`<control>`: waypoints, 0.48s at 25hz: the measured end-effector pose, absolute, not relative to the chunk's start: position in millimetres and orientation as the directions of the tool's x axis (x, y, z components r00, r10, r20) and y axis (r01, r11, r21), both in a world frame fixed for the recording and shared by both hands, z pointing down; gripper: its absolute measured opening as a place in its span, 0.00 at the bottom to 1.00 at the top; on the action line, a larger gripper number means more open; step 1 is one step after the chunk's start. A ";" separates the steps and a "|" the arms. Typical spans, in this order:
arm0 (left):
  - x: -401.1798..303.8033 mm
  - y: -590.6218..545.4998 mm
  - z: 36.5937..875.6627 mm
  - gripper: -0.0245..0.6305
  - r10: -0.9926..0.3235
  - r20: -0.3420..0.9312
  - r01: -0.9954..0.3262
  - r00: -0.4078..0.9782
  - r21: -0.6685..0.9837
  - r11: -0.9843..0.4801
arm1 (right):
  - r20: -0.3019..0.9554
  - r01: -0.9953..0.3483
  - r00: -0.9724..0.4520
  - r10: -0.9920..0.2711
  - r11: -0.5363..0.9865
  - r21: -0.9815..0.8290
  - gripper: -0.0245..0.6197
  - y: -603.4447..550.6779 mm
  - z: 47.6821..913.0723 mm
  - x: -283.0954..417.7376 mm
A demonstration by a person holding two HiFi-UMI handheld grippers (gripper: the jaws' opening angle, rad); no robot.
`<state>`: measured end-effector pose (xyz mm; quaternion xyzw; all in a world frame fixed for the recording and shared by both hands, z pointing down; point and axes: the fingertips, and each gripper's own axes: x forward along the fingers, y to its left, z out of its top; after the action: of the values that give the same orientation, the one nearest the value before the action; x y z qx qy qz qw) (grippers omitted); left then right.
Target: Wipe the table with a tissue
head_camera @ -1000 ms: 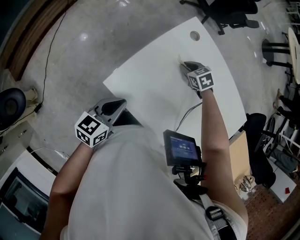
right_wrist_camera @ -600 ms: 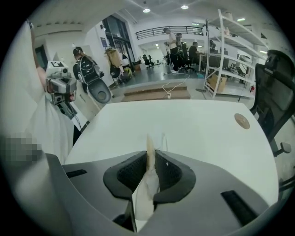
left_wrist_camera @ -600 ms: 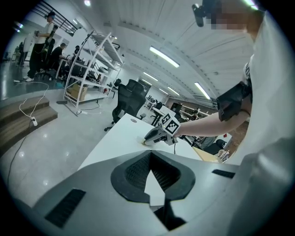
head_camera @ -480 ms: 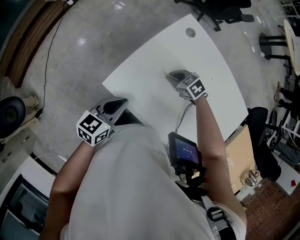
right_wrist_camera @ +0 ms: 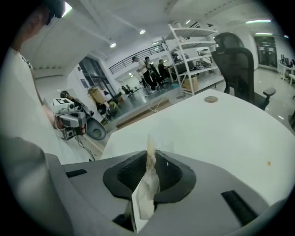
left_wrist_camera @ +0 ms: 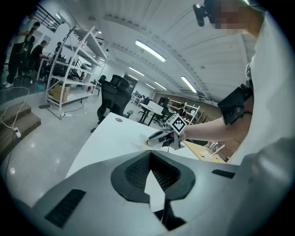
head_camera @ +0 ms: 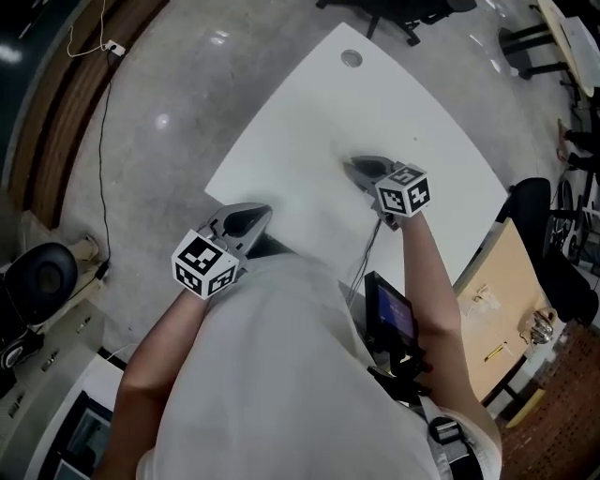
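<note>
My right gripper (head_camera: 361, 169) rests tip-down on the middle of the white table (head_camera: 309, 122), shut on a crumpled white tissue (right_wrist_camera: 146, 184) that sticks up between its jaws. In the left gripper view the tissue (left_wrist_camera: 144, 141) shows as a pale wad at the right gripper's (left_wrist_camera: 159, 137) tip, against the tabletop. My left gripper (head_camera: 246, 220) hovers at the table's near-left edge, away from the tissue. Its jaws stand together with nothing held.
A round cable hole (head_camera: 352, 58) sits near the table's far corner. A black office chair (head_camera: 394, 14) stands beyond it. A wooden desk (head_camera: 497, 309) and another dark chair (head_camera: 553, 253) flank the right. Grey floor with a cable (head_camera: 98, 141) lies left.
My right gripper has dragged the tissue across the table, from near the far edge toward the middle and me. The left gripper has shifted only slightly.
</note>
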<state>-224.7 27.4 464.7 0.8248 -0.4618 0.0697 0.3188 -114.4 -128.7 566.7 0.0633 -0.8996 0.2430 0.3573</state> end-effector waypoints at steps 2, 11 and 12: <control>-218.3 25.4 463.0 0.05 -0.699 0.409 -0.795 0.587 0.457 -0.400 | 0.665 -0.338 -0.747 0.008 0.856 -0.390 0.14 -136.6 561.0 -100.6; -189.9 14.2 457.7 0.04 -0.609 0.404 -0.728 0.683 0.442 -0.524 | 0.643 -0.530 -0.743 -0.188 0.752 -0.393 0.14 -148.6 549.6 -37.0; -188.6 11.3 457.4 0.04 -0.601 0.404 -0.723 0.689 0.441 -0.532 | 0.643 -0.544 -0.738 -0.203 0.743 -0.390 0.14 -149.2 549.0 -31.7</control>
<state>-188.6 11.3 457.4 0.8693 -0.3807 0.1018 0.2983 -31.7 -149.2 549.0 0.2107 -0.8860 0.2902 0.2940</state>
